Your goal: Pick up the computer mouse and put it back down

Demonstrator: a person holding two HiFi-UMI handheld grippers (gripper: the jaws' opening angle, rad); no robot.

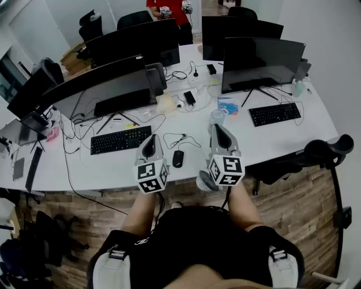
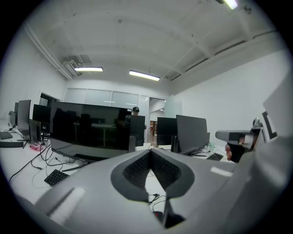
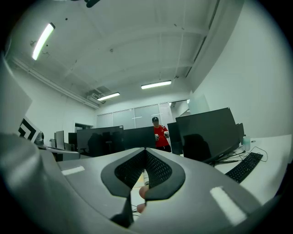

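Note:
The black computer mouse (image 1: 177,158) lies on the white desk (image 1: 113,169) near its front edge, with its cable looping away behind it. My left gripper (image 1: 149,139) hovers just left of the mouse, raised off the desk. Its jaws meet at the tips with nothing between them (image 2: 150,151). My right gripper (image 1: 218,130) is held to the right of the mouse, also raised. It is shut and empty, jaws touching at the tip (image 3: 145,149). Neither gripper touches the mouse.
A black keyboard (image 1: 120,139) lies left of the mouse under a wide monitor (image 1: 107,90). A second keyboard (image 1: 274,113) and monitor (image 1: 262,59) stand at the right. A clear cup (image 1: 217,117) stands behind the right gripper. A person in red (image 1: 169,8) stands far back.

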